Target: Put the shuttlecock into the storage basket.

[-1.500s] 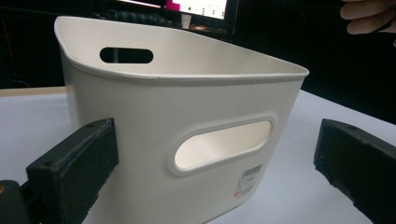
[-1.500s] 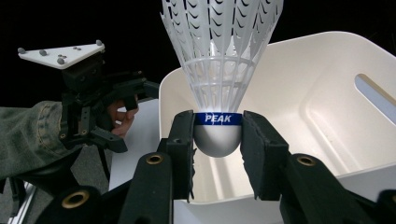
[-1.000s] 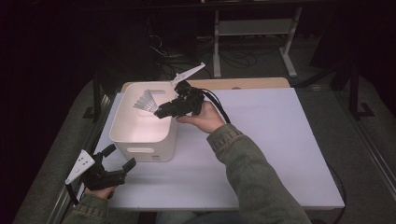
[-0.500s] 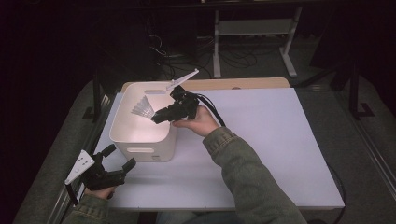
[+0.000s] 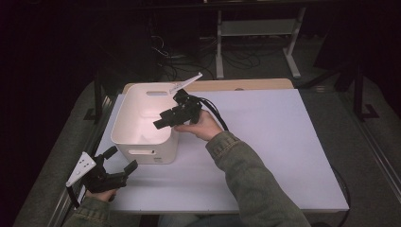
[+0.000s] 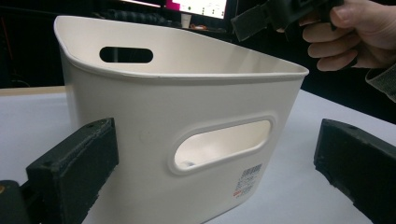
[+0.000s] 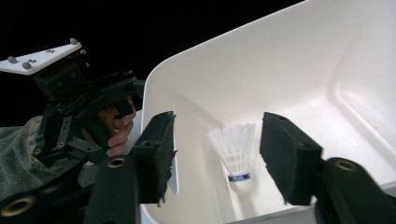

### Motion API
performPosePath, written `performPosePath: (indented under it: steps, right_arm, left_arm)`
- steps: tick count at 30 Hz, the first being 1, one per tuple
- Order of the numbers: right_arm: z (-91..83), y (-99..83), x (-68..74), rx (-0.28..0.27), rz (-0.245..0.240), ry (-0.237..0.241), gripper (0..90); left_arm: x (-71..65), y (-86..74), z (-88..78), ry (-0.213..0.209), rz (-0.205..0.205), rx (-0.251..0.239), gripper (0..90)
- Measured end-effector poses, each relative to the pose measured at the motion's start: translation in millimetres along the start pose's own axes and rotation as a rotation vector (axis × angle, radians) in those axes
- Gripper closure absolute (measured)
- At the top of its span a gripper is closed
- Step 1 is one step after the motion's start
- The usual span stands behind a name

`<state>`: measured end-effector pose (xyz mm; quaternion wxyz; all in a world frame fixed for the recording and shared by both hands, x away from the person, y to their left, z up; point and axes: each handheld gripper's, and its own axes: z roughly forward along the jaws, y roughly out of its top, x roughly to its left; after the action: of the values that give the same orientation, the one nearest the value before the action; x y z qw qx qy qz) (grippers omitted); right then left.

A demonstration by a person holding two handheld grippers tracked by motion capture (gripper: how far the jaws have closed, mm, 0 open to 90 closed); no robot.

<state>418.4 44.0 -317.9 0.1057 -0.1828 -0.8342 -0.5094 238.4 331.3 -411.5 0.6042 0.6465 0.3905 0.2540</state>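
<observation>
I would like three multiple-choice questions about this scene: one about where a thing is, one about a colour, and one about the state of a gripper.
1. Where is the shuttlecock?
A. on the table beside the bin
B. inside the white bin
C. between the left gripper's jaws

2. What colour is the band around the shuttlecock's cork?
A. blue
B. red
C. green

3. How does the right gripper stand?
A. shut on the shuttlecock
B. shut on the bin's rim
C. open, holding nothing

Answers:
1. B, the right gripper view shows it lying at the bottom of the bin.
2. A, a blue band circles the white cork.
3. C, its jaws have just been opening and stand apart above the bin, with the shuttlecock lying far below them.
</observation>
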Motion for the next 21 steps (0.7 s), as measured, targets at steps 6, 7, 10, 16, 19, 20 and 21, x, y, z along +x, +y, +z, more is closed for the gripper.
performPosePath:
  steps: [6, 7, 10, 16, 19, 20, 21]
  right_arm:
    - [-11.0, 1.1, 5.3, -0.011, -0.029, -0.037, 14.4]
    - [-14.5, 0.7, 6.3, -0.012, -0.027, -0.046, 12.2]
    - [-18.6, -0.2, 6.6, -0.018, -0.025, -0.051, 10.2]
    - [-28.5, -6.0, 7.9, -0.02, -0.04, -0.057, 0.0]
    - [-35.0, -9.2, 8.2, -0.037, -0.044, -0.065, 0.0]
    - [-37.9, -10.7, 8.3, -0.038, -0.044, -0.076, 0.0]
    - [-42.8, -13.3, 8.0, -0.027, -0.054, -0.105, 0.0]
  left_arm:
    - [-0.3, -0.1, -0.1, 0.0, -0.003, 0.0, 0.0]
    - [-0.4, -0.2, 0.0, 0.001, -0.006, -0.002, 0.0]
    - [-0.4, -0.4, 0.0, -0.002, -0.008, -0.004, 0.0]
    - [-0.5, -0.2, -0.1, -0.003, 0.004, 0.003, 0.0]
    - [-0.4, -0.6, -0.1, 0.002, -0.007, -0.003, 0.0]
    - [-0.4, -0.6, -0.3, 0.003, -0.009, -0.004, 0.0]
    - [-0.1, -0.6, -0.2, 0.003, -0.005, -0.003, 0.0]
